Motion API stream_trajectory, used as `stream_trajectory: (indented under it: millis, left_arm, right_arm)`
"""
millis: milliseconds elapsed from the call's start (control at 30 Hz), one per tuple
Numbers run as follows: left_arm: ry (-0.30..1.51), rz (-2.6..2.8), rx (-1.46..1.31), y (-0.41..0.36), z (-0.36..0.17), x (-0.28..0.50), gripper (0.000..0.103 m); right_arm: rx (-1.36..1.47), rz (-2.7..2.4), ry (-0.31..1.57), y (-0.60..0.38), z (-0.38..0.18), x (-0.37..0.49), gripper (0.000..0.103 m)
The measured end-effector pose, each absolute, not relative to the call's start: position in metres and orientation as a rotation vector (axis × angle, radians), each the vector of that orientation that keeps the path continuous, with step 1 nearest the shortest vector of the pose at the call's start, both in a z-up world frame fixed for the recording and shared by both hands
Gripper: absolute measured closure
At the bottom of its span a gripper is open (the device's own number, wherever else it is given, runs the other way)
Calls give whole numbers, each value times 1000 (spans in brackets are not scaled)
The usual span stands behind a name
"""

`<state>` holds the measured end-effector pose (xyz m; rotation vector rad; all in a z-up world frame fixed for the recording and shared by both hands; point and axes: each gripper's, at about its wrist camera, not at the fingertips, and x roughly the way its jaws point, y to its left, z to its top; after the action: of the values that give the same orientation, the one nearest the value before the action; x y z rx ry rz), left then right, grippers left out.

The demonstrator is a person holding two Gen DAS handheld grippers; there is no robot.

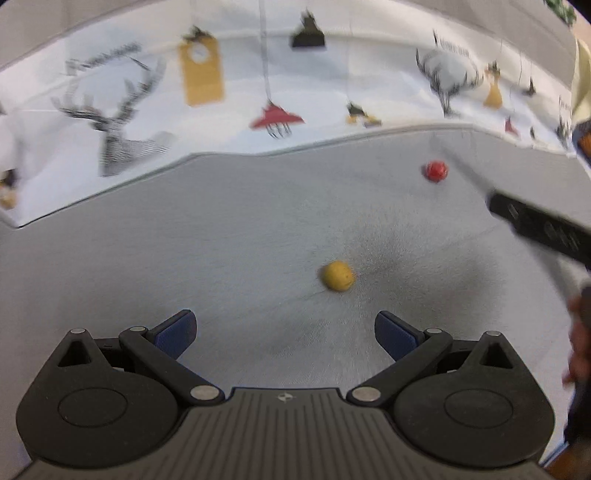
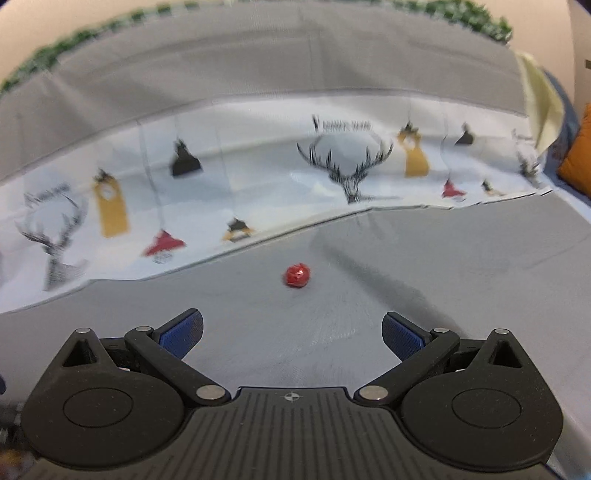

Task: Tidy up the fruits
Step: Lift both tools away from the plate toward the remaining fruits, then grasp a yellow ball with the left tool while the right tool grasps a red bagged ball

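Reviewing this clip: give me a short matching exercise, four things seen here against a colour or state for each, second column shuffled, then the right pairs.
Column one:
1. round fruit ahead of the left gripper
2. small fruit ahead of the right gripper
3. printed cloth
4. grey surface

Column two:
A. white with deer heads and hanging tags
B. red
C. bare under both fruits
D. yellow

Pairs: 1-D, 2-B, 3-A, 4-C. Both grippers are open and empty.

Grey fabric surface (image 2: pixel 461 258), white cloth (image 2: pixel 258 177) with deer and tag prints behind it, green foliage (image 2: pixel 461 14) along the top, orange cushion (image 2: pixel 580 155) right.
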<state>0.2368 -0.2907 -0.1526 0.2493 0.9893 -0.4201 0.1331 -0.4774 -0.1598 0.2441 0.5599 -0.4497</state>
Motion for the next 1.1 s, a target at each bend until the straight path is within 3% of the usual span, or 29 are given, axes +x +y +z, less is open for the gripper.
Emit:
stream_trajectory:
  millis: [267,567,600,633,667,700,767,900,1100]
  left_arm:
    - [1055,-486,319,-330,-224,284,0]
    - [972,-517,328,-333,-231,282,0]
    - [966,-514,331,-334,-229,280,7]
    - [950,-524,323,-333,-225,277,29]
    - [930,-542,329,-333,-220,271,45]
    - [928,-570,345,-335,-215,268,73]
    - [958,-581,337,-336,-211,267,74]
    - [945,-572,336,-330,-198,258,74]
    - [872,-624,259,-285,-138,209,74]
  right_arm:
    - [220,-486,627,-523,-226,236,1]
    - [202,-523,581,-531,-252,267,1]
    - [197,-517,585,-532,-252,267,1]
    - [190,-509,591,-533,-252,267,2]
    - [192,-485,585,-531,-249,265,15]
    - [187,-473,575,-529,-246,263,42]
    - [185,-455,590,-524,-239,259,72]
    - [226,-450,589,-518,-220,242,72]
    - [249,-399,482,-468,-160,148,72]
